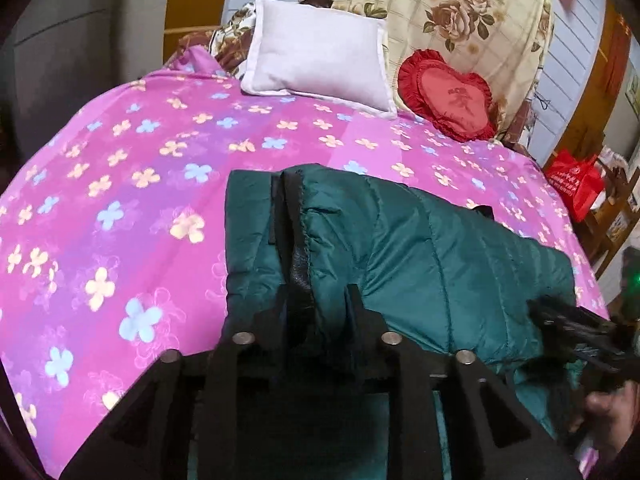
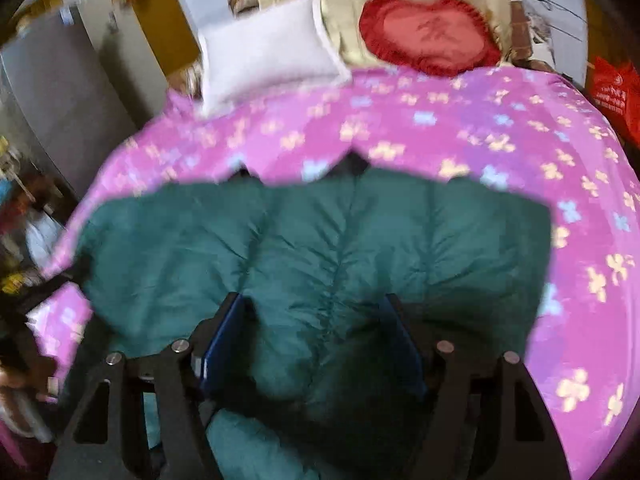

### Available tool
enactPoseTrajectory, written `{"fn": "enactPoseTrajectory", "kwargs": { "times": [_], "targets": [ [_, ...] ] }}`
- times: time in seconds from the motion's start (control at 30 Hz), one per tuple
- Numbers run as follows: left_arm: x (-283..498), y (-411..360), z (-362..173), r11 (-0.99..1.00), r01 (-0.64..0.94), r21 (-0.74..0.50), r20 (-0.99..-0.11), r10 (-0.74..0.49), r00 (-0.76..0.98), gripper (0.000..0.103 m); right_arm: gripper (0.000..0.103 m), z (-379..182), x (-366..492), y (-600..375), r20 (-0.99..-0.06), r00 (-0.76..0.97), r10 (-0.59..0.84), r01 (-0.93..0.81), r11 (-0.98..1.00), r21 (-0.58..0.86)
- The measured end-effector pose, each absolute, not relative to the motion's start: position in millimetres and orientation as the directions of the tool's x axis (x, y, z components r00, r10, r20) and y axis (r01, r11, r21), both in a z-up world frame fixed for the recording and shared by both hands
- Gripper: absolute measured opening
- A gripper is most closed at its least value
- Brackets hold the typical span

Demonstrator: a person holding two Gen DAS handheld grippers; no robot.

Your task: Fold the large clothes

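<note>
We see the left gripper [image 1: 318,296] pinched narrow on the jacket [image 1: 420,248], its fingers nipping the dark-trimmed fold of teal quilted fabric that runs straight ahead of it. The rest of the jacket spreads off to its right across the pink flowered bedspread [image 1: 120,184].

Our right gripper [image 2: 316,316] stands with jaws wide apart above the jacket's puffy middle, blue pads [image 2: 222,344] clear on either side (this view is blurred, so contact we cannot judge).

Beyond both grippers, at the far end of the bed: a white pillow [image 1: 320,52] ahead, and a red heart cushion [image 1: 452,94] to its right.
</note>
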State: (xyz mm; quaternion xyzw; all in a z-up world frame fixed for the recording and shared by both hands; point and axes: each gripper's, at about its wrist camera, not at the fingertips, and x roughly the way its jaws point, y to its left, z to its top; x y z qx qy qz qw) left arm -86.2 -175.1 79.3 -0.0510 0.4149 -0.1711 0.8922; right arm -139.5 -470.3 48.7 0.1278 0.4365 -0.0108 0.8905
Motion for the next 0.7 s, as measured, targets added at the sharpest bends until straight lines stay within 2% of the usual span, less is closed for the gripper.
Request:
{"fn": "enactPoseTrajectory", "kwargs": {
  "times": [0.07, 0.17, 0.27, 0.4, 0.57, 0.7],
  "targets": [
    [-88.3, -172.2, 86.6, 0.943, 0.260, -0.208, -0.716, -0.328, 0.616, 0.029, 0.074, 42.9, -132.9, -461.4, -0.783, 0.621, 0.035, 0.136, 0.979, 0.151],
    [-95.9, -167.8, 107.9, 0.941, 0.275, -0.199, -0.654, -0.337, 0.678, 0.037, 0.074, 58.1, -138.8, -470.5, -0.772, 0.633, 0.062, 0.136, 0.973, 0.189],
    [-96.9, -174.1, 118.9, 0.938, 0.295, -0.182, -0.620, -0.342, 0.706, 0.039, 0.074, 85.2, -158.0, -491.9, -0.727, 0.686, 0.036, 0.171, 0.963, 0.208],
    [-84.0, -194.8, 107.1, 0.937, 0.298, -0.184, -0.652, -0.343, 0.676, 0.039, 0.074, 103.8, -166.7, -512.1, -0.707, 0.707, -0.033, 0.219, 0.960, 0.174],
    [-65.2, -214.7, 70.6, 0.958, 0.262, -0.118, -0.724, -0.263, 0.638, 0.039, 0.074, 88.2, -147.2, -508.9, -0.738, 0.673, -0.053, 0.217, 0.968, 0.129],
    [-64.9, -222.2, 54.3, 0.959, 0.272, -0.083, -0.719, -0.247, 0.650, 0.040, 0.075, 54.3, -129.7, -503.7, -0.778, 0.621, -0.095, 0.221, 0.974, 0.057]
  ]
}}
